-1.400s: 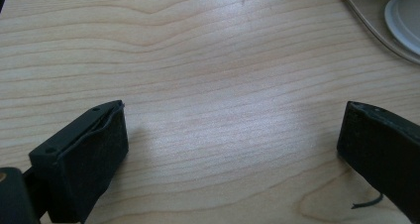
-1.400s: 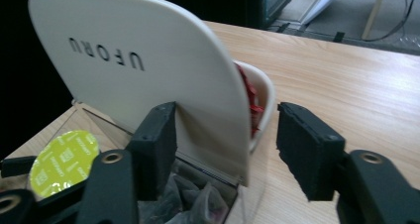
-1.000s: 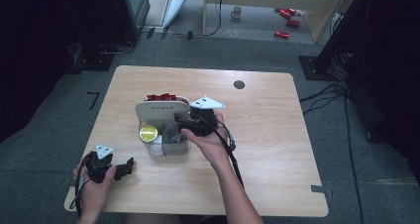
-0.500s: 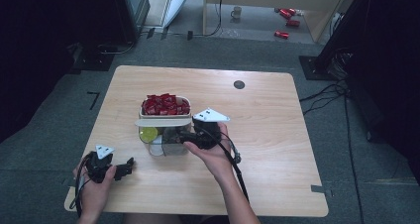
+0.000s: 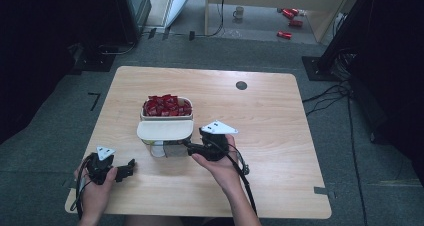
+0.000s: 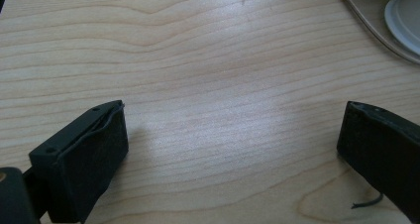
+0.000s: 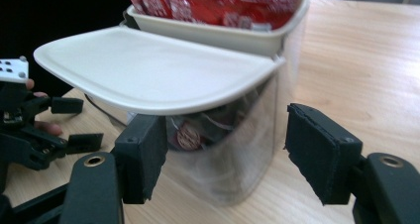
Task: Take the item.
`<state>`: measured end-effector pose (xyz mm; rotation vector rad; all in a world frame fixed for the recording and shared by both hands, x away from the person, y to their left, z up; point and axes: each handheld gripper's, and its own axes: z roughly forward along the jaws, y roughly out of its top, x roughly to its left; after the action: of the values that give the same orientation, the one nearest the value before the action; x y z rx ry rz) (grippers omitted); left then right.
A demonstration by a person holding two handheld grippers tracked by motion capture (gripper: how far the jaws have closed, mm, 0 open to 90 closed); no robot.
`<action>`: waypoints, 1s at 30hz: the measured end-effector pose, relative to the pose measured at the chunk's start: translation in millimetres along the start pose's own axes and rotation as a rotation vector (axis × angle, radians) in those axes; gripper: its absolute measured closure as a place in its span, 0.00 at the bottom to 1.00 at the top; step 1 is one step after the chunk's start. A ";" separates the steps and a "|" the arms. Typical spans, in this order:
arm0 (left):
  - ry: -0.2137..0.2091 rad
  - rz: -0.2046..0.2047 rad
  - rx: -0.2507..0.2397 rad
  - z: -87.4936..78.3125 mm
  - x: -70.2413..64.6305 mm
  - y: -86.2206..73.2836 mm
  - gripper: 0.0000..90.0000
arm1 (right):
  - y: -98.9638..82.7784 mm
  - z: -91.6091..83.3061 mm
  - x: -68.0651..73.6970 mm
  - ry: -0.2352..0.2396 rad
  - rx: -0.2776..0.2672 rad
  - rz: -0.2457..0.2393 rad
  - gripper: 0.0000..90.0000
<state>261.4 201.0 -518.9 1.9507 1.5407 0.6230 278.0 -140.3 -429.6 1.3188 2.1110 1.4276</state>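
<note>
Now the right gripper [image 5: 194,149] stands beside the clear plastic container with a cream lid [image 5: 165,130], jaws just opening, gripping nothing. Left gripper [image 5: 131,167] gapes wide over the wooden table [image 5: 270,136].

left gripper [image 5: 131,167] jaws apart — right gripper [image 5: 192,148] jaws opening

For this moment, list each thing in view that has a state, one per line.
container: upright on the table, clear-walled, filled with red packets.
lid: cream, flipped open, hanging out level over the container's near side.
right gripper: open, jaws either side of the container wall, pads not pressing.
left gripper: open, nothing between its jaws, over bare table.
</note>
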 end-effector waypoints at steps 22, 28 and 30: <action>0.001 0.006 0.003 -0.2 0.3 0.1 0.00 | -2.8 -6.7 -32.0 -0.113 0.001 0.067 0.59; 0.001 0.006 0.002 -0.1 0.4 0.0 0.00 | 21.3 -0.7 -27.8 -0.102 -0.050 0.039 0.67; 0.001 0.006 0.002 -0.1 0.4 0.0 0.00 | 30.5 2.0 -25.3 -0.098 -0.066 0.035 0.68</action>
<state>261.5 201.4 -518.9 1.9574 1.5372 0.6252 309.3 -156.2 -411.2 1.3781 1.9709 1.4036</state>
